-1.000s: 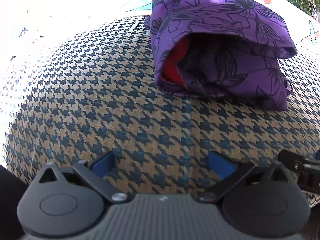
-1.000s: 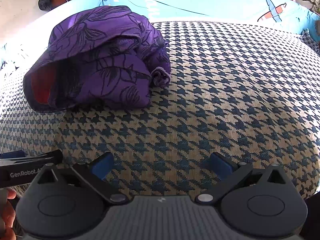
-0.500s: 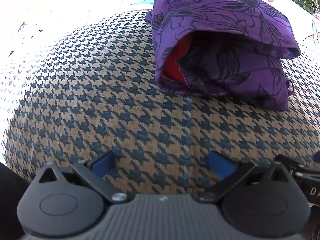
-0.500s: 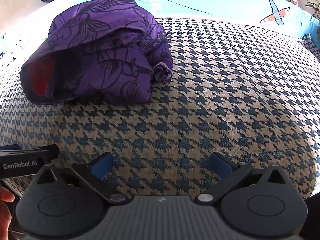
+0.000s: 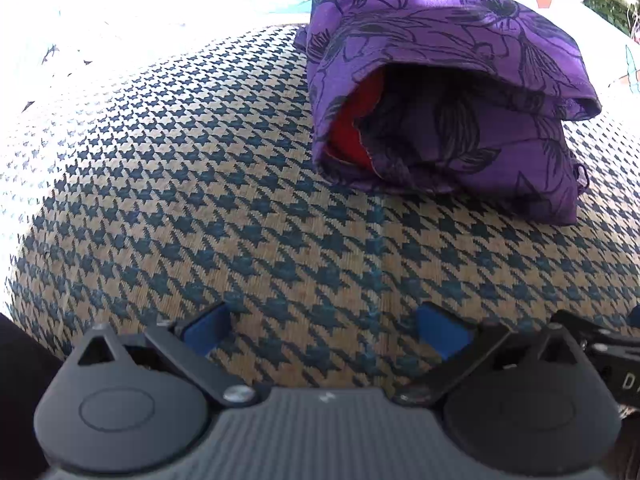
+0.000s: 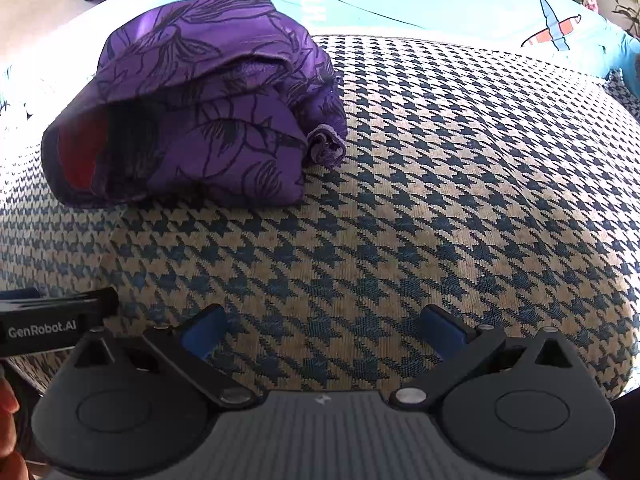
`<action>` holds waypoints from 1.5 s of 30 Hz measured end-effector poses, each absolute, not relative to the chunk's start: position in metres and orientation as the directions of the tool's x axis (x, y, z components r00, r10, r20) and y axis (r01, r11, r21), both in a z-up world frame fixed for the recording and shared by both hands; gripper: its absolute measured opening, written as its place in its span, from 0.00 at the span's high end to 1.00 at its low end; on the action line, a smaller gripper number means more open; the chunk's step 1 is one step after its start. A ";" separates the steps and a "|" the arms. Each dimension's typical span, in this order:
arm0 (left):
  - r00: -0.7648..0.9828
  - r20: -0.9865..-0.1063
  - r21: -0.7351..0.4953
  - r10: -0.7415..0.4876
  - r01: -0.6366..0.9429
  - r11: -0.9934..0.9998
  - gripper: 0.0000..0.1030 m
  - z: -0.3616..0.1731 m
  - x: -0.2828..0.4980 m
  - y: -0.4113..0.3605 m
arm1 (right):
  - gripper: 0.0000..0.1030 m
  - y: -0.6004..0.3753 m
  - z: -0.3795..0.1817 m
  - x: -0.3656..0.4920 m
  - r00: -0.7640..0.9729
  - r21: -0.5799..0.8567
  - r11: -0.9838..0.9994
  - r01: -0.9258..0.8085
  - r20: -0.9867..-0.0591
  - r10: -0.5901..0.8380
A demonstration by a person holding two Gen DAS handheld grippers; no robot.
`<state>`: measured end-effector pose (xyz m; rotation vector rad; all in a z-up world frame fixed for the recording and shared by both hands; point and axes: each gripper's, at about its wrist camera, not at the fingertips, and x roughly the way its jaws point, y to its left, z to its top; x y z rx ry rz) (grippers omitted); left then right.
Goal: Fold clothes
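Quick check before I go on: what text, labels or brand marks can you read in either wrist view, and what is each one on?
"GenRobot.AI": white print on the side of the left gripper, seen in the right wrist view.
"D": cut off by the frame edge, on the right gripper, seen in the left wrist view.
Pale lettering on the turquoise cloth: too faint to read.
The purple garment bears no text.

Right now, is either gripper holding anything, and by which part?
Nothing is held. The left gripper and right gripper are both open over the houndstooth cushion, apart from the folded purple garment.
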<state>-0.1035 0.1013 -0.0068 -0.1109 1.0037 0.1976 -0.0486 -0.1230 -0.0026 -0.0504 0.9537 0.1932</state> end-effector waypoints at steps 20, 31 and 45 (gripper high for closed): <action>0.550 -0.831 -0.029 0.085 -0.196 0.980 0.00 0.023 -0.104 0.104 | 0.00 -0.131 0.003 -0.055 0.577 0.068 0.980 -0.188 -0.800 0.167; 0.575 -0.806 0.036 0.139 -0.186 0.982 0.00 0.044 -0.128 0.063 | 0.00 -0.136 0.011 -0.053 0.606 0.127 0.971 -0.202 -0.763 0.226; 0.577 -0.806 0.036 0.136 -0.182 0.983 0.00 0.032 -0.125 0.067 | 0.00 -0.129 0.017 -0.062 0.624 0.118 0.967 -0.224 -0.745 0.236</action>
